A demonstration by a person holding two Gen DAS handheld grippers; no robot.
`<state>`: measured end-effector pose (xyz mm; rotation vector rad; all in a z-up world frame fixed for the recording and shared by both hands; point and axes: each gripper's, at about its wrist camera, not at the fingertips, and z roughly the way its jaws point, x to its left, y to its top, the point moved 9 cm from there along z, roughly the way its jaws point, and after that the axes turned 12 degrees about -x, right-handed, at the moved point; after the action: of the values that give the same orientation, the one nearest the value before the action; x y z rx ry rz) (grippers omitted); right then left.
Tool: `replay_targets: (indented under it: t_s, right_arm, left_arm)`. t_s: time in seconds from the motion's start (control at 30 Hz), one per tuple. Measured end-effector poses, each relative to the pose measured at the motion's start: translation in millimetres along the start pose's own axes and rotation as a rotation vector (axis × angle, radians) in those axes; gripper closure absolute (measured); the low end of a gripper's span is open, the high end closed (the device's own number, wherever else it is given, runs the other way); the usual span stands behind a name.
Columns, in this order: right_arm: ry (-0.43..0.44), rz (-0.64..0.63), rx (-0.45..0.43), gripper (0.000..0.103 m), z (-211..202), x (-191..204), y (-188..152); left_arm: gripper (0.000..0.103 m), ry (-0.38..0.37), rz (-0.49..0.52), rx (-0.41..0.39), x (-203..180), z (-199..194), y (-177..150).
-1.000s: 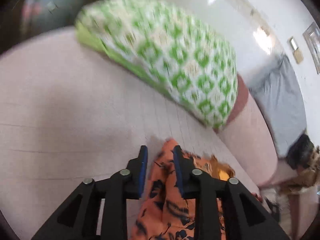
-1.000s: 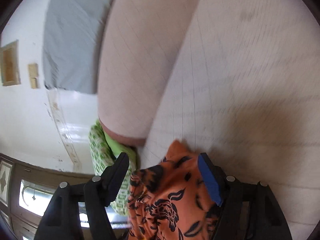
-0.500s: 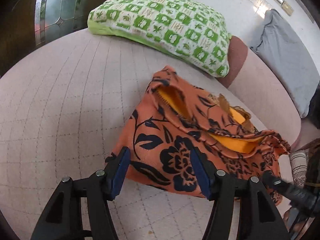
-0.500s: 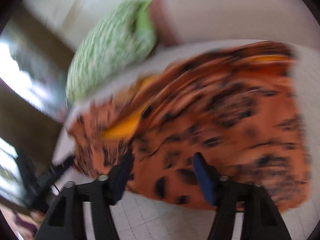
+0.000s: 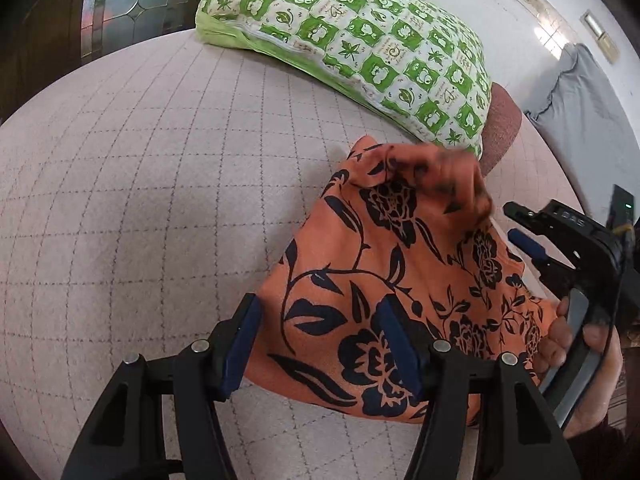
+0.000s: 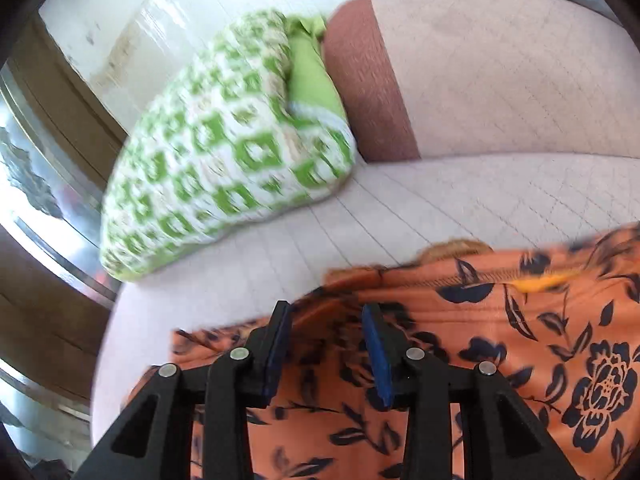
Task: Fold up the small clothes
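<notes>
Now left gripper [image 5: 316, 344] angled down, fingers spread over orange floral garment [image 5: 400, 256], right gripper [image 6: 326, 344] fingers closing above it.

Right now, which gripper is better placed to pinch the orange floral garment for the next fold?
Right. The right gripper is closing with a raised fold of the orange floral garment between its pads. The left gripper stands open over a flat corner, gripping nothing.

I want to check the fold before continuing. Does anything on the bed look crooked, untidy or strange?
Yes. The orange floral garment lies askew on the quilted bed cover, not flat: its far corner is bunched and raised, and a yellow lining peeks out at one edge. The green checked pillow looks normal.
</notes>
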<state>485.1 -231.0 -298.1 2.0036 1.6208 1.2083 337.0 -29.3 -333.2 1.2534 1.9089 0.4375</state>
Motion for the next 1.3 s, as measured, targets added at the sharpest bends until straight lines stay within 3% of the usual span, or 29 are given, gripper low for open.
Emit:
replay_targets:
  t_s: [0.07, 0.23, 0.33, 0.5, 0.6, 0.7, 0.83, 0.97, 1.1, 1.2, 1.23, 1.3]
  right_arm:
    - [0.040, -0.036, 0.008, 0.064, -10.0, 13.3, -8.8]
    - [0.166, -0.139, 0.135, 0.064, -12.0, 67.2, -61.7]
    - [0.158, -0.169, 0.160, 0.063, 4.9, 81.9, -81.4]
    - [0.088, -0.116, 0.248, 0.059, 59.9, 82.2, -94.8]
    - [0.099, -0.067, 0.226, 0.057, 60.3, 81.9, -81.8]
    - [0.120, -0.032, 0.196, 0.057, 38.6, 71.5, -72.5]
    - [0.101, -0.001, 0.118, 0.056, -26.0, 22.0, -59.3]
    - [0.041, 0.062, 0.018, 0.053, -96.7, -47.7, -46.7]
    - [-0.035, 0.199, -0.007, 0.052, -143.3, -126.3, -53.0]
    - [-0.162, 0.306, 0.046, 0.054, -153.1, -196.7, -81.6]
    - [-0.159, 0.368, 0.056, 0.064, -156.1, -213.2, -91.4]
    - [-0.092, 0.457, 0.014, 0.064, -170.7, -221.7, -94.0]
  left_arm:
    - [0.040, 0.019, -0.002, 0.006, 4.4, -1.3, -0.3]
    - [0.040, 0.054, -0.059, 0.041, 21.4, -1.9, -4.4]
    - [0.040, 0.079, -0.044, 0.056, 25.2, -1.2, -8.8]
    - [0.040, 0.094, -0.003, 0.082, 22.4, 0.9, -10.2]
    - [0.040, 0.094, 0.003, 0.085, 20.1, -0.4, -6.3]
    - [0.040, 0.131, 0.061, 0.020, 11.9, -9.5, 6.2]
    - [0.040, 0.087, 0.118, -0.048, -14.6, -30.2, 15.7]
    - [0.036, 0.001, 0.162, -0.017, -45.6, -37.7, 6.3]
    - [0.033, 0.081, 0.164, 0.052, -37.0, -17.1, -6.7]
    - [0.033, 0.160, 0.190, 0.084, -25.7, -3.1, -17.1]
    - [0.032, 0.168, 0.195, 0.083, -27.3, -2.7, -17.2]
    - [0.030, 0.170, 0.194, 0.077, -30.2, -4.5, -16.3]
